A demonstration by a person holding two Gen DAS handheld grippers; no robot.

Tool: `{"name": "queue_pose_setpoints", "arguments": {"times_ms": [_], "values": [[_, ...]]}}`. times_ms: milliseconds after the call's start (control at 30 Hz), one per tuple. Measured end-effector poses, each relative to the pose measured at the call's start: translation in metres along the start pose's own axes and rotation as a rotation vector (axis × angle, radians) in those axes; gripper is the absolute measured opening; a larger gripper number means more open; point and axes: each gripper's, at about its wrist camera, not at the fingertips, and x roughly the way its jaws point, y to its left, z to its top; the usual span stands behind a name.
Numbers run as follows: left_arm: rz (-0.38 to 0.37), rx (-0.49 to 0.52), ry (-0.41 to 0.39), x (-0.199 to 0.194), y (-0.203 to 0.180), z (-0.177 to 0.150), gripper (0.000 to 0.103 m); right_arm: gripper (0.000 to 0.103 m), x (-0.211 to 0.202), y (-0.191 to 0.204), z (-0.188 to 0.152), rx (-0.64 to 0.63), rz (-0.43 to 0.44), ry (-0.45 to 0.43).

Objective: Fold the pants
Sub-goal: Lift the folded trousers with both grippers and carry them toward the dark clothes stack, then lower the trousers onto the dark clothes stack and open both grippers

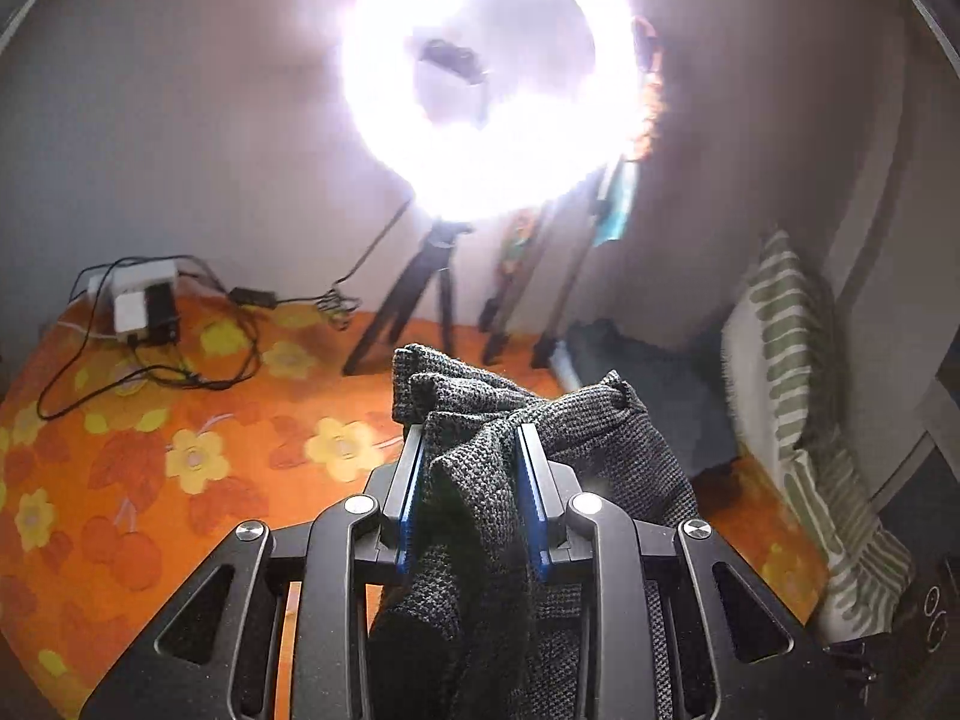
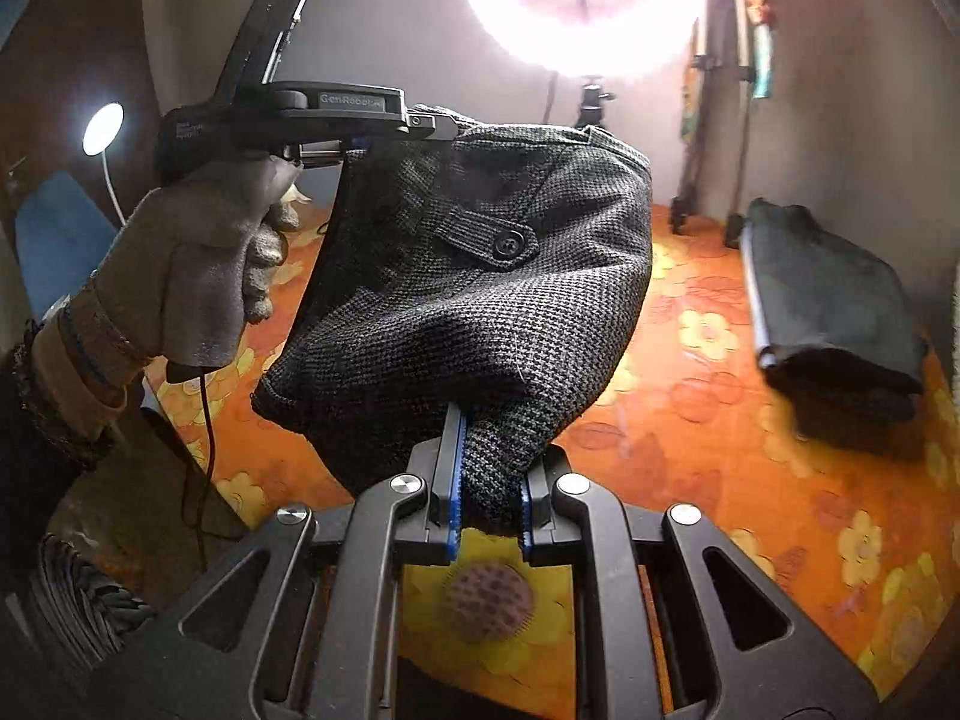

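Left gripper (image 1: 471,450) clamps pants (image 2: 480,276); right gripper (image 2: 489,450) clamps same pants, lifted above bedspread (image 2: 720,450)

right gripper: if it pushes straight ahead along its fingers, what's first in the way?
The right gripper is shut on the grey tweed pants, so that bunched fabric comes first. Past it likely the orange floral bedspread; depth is unclear.

Dark grey houndstooth-weave pants (image 2: 480,300) with a black button (image 2: 509,245) hang over an orange bedspread (image 1: 180,450) printed with yellow flowers and red leaves. Blue pads line the black right gripper (image 2: 489,480). A green-and-white striped cushion (image 1: 798,390) leans nearby.
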Motion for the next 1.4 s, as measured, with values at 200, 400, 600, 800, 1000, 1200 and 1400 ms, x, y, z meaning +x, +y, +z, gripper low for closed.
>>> {"name": "queue_pose_setpoints", "arguments": {"times_ms": [200, 400, 600, 800, 1000, 1200, 1400], "values": [[-0.044, 0.042, -0.014, 0.011, -0.051, 0.013, 0.026, 0.014, -0.034, -0.036, -0.003, 0.026, -0.053, -0.043], [-0.11, 0.086, -0.015, 0.044, -0.109, 0.03, 0.026, 0.014, -0.066, -0.086, -0.001, 0.052, -0.135, -0.067], [-0.179, 0.113, -0.019, 0.092, -0.162, 0.05, 0.025, 0.014, -0.08, -0.144, 0.008, 0.074, -0.215, -0.092], [-0.205, 0.148, -0.038, 0.136, -0.199, 0.073, 0.025, 0.014, -0.076, -0.205, 0.024, 0.086, -0.275, -0.098], [-0.205, 0.172, -0.043, 0.184, -0.222, 0.094, 0.024, 0.014, -0.063, -0.253, 0.043, 0.086, -0.307, -0.093], [-0.186, 0.161, -0.039, 0.236, -0.228, 0.11, 0.024, 0.014, -0.03, -0.294, 0.061, 0.094, -0.317, -0.097], [-0.112, 0.163, -0.044, 0.275, -0.223, 0.111, 0.024, 0.014, 0.012, -0.334, 0.07, 0.123, -0.297, -0.073]]}}
